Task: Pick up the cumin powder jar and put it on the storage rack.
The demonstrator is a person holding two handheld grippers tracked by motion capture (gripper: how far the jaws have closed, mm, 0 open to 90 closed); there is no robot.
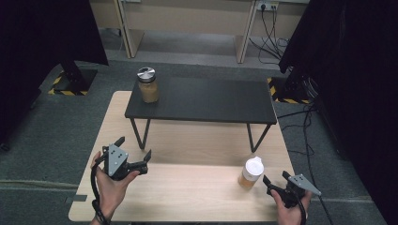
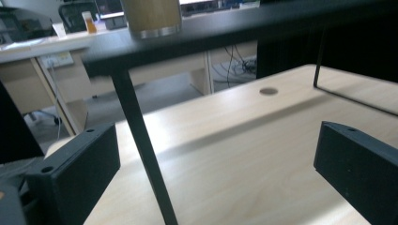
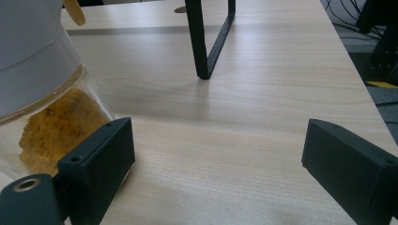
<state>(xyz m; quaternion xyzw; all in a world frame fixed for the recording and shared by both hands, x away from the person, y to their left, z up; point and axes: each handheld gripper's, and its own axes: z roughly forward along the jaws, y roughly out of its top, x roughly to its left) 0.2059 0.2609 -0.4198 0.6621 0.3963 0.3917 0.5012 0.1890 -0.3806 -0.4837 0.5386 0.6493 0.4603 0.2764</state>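
A glass jar with a silver lid [image 1: 147,85] and tan contents stands on the left end of a low black shelf [image 1: 211,101]; its base [image 2: 152,16] appears at the top of the left gripper view. A second jar with a white lid [image 1: 251,172] and yellow powder stands on the wooden table [image 1: 187,192], front right. My left gripper [image 1: 134,147] is open and holds nothing, in front of the shelf's left leg [image 2: 141,154]. My right gripper [image 1: 276,177] is open just right of the white-lidded jar [image 3: 42,93], which sits beside and outside its left jaw.
The shelf's right leg [image 3: 206,42] stands ahead of the right gripper. Black curtains hang on both sides, with desks and cables [image 1: 270,28] on the floor beyond. A round hole [image 2: 268,91] marks the tabletop under the shelf.
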